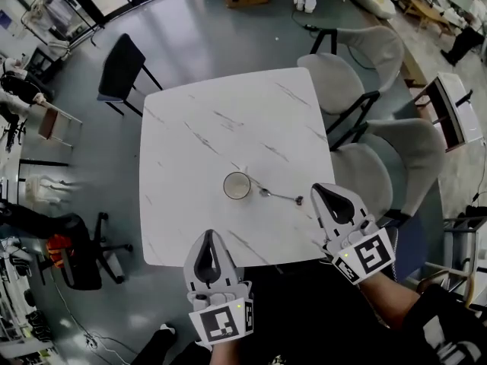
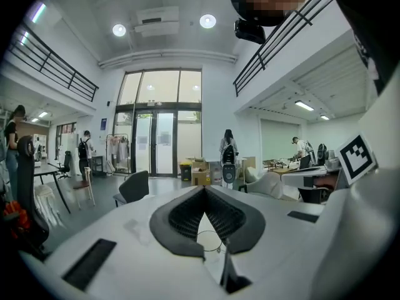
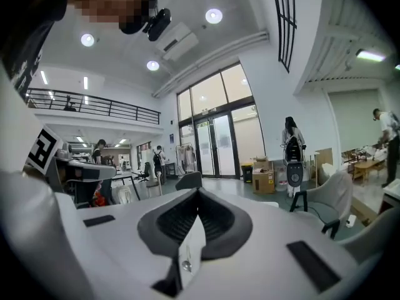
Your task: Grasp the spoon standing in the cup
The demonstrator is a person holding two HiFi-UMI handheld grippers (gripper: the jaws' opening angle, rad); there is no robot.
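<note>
Holds left gripper (image 1: 209, 236) and right gripper (image 1: 317, 189) shut and empty at the near edge of table (image 1: 198, 112). Shows spoon (image 1: 280, 196) lying flat just left of right gripper's tips, not touching; further left, ahead of left gripper, cup (image 1: 237, 185).

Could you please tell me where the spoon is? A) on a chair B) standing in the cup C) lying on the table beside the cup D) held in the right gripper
C: the spoon lies flat on the table, beside the cup.
</note>
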